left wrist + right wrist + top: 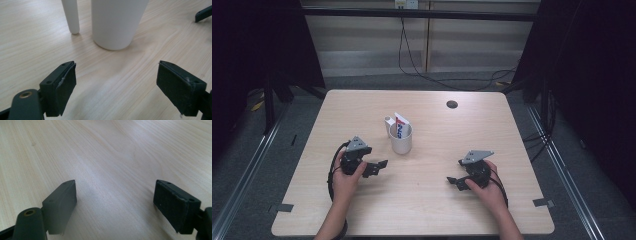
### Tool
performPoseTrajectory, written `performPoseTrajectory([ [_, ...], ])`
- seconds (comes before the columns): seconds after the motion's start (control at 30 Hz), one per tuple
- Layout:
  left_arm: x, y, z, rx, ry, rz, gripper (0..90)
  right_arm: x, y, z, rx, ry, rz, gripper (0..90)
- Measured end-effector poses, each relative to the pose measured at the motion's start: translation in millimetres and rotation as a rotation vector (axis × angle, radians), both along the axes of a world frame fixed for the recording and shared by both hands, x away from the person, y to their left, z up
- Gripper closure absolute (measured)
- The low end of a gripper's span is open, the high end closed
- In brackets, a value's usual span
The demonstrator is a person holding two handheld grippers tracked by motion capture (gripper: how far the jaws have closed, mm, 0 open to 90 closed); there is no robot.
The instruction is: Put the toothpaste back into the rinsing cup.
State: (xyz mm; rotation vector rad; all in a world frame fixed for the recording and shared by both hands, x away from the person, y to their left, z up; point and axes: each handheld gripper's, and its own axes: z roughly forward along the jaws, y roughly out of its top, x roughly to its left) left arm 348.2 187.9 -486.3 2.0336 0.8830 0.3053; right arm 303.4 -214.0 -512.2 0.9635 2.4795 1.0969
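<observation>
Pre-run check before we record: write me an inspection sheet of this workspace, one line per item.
Surface: light wood table, bare over most of its top; a dark round hole near the far edge.
Job's things: white cup standing upright near the middle, holding a tube with red and blue print and a white stick-like item.
Clutter: nothing seen on the table.
Grippers: left gripper open, aimed at the cup, holding nothing; right gripper open over bare wood, holding nothing.
Cables: a black cable loops from the left gripper; black floor cables behind the table.
Surroundings: dark curtains at both sides, pale wall panels at the back, grey floor.
</observation>
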Motion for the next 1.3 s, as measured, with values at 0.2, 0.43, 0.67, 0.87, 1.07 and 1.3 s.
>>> performPoseTrajectory([
  [0.2,-4.7,9.4,-9.1,0.013,0.018,0.018,16.3,-0.1,0.0,0.1,0.0,0.002,-0.002,18.4],
  [0.43,-9.9,16.0,-16.7,0.054,0.022,0.033,16.4,0.0,0.0,0.0,0.0,0.0,-0.001,18.4],
  [0.67,-15.0,21.6,-20.0,0.086,0.012,0.036,16.4,0.0,0.0,0.0,0.0,0.0,-0.001,18.4],
  [0.87,-17.5,23.8,-22.3,0.117,0.013,0.032,16.4,0.0,0.0,0.0,0.0,0.0,-0.001,18.4],
  [1.07,-18.4,24.9,-22.5,0.128,0.009,0.026,16.4,0.0,0.0,0.0,0.0,0.0,-0.001,18.4],
  [1.3,-19.9,23.1,-23.1,0.151,0.02,0.026,16.4,0.0,0.0,0.0,0.0,0.0,-0.001,18.4],
])
